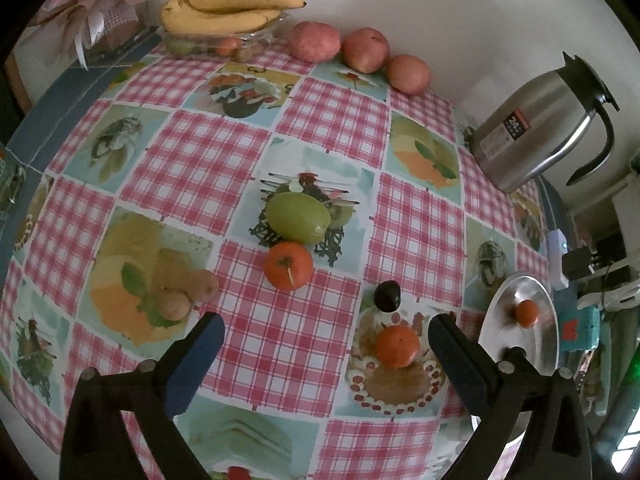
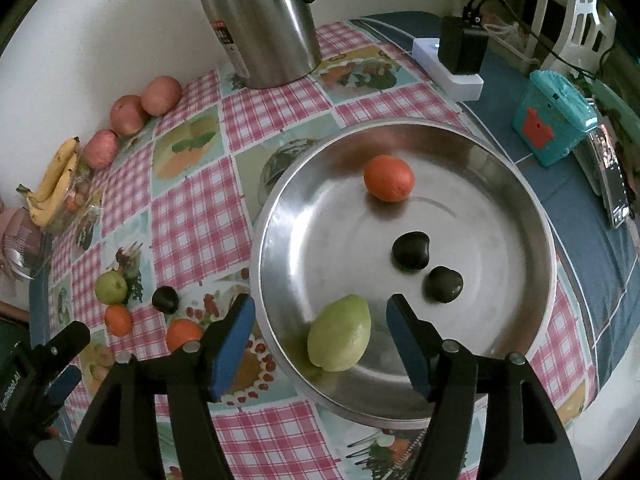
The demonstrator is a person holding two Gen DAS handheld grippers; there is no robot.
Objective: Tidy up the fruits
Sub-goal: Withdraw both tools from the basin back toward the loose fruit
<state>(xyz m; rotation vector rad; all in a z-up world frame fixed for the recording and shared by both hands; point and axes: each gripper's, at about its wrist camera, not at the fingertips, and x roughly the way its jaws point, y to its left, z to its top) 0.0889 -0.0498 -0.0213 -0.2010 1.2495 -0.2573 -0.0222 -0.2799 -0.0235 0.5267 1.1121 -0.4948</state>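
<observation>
1. Our right gripper (image 2: 320,340) hangs over the round stainless-steel bowl (image 2: 536,216), its blue-padded fingers (image 2: 234,344) parted and gripping nothing; the pale green guava (image 2: 339,334) lies loose in the bowl between them, nearer the finger at 9 o'clock, and we see no pad pressing on it.
2. In the same bowl an orange tangerine (image 2: 389,178) sits toward 12 o'clock, and two dark, near-black plums (image 2: 410,255) (image 2: 444,284) lie side by side toward 3 o'clock of the guava.
3. Our left gripper (image 1: 326,348) points down at the counter (image 1: 192,168), which is covered by a pink-checked cloth with fruit pictures; its fingers (image 1: 196,360) stand wide apart and empty.
4. Beyond those fingers on the counter lie a second green guava (image 1: 298,218) with a small orange fruit (image 1: 289,265) touching it at 6 o'clock, a dark plum (image 1: 387,296), and another orange tangerine (image 1: 397,346) just beside the right-hand finger.
5. Two small brown fruits (image 1: 188,294) lie at 9 o'clock.
6. At the far wall sit yellow bananas (image 1: 228,10), three red apples (image 1: 365,50) in a row, and a steel jug (image 1: 540,124).
</observation>
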